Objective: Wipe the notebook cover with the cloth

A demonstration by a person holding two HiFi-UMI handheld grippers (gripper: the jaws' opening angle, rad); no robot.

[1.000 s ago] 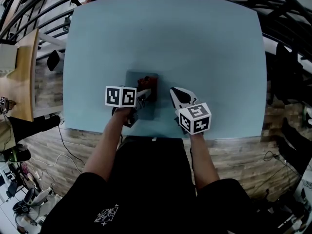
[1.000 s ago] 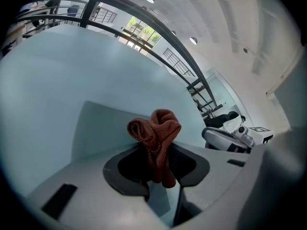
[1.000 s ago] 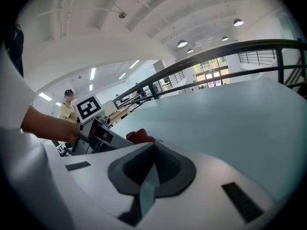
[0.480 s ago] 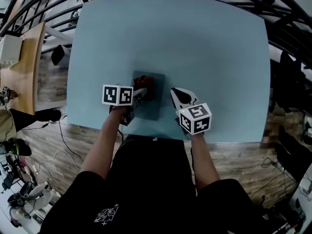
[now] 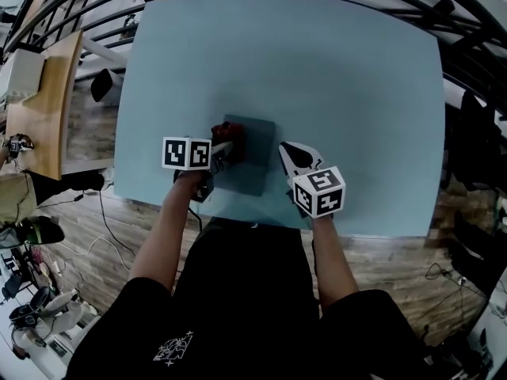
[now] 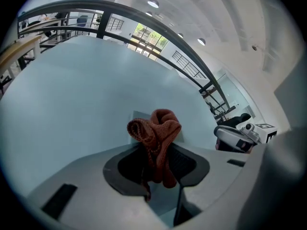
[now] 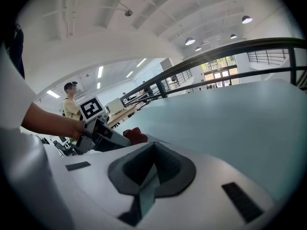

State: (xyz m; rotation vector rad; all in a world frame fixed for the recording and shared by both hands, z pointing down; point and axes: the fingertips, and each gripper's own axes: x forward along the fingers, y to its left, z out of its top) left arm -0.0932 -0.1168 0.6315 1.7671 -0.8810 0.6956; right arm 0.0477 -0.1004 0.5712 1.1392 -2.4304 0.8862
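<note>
On the pale blue table (image 5: 317, 62), near the person's edge, lies the dark notebook (image 5: 255, 165). The left gripper (image 5: 224, 150) is clamped on a bunched red-brown cloth (image 5: 229, 135) resting at the notebook's far left corner. The right gripper (image 5: 287, 152) sits just beside the notebook, jaws closed with nothing between. Black railing (image 5: 444, 10) rings the table above a wood-plank floor (image 5: 87, 236); a wooden desk (image 5: 47, 109) stands left

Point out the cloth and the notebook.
cloth (image 6: 156, 128), left gripper view, on its bunched top.
notebook (image 5: 255, 165), head view, on its bare cover.
</note>
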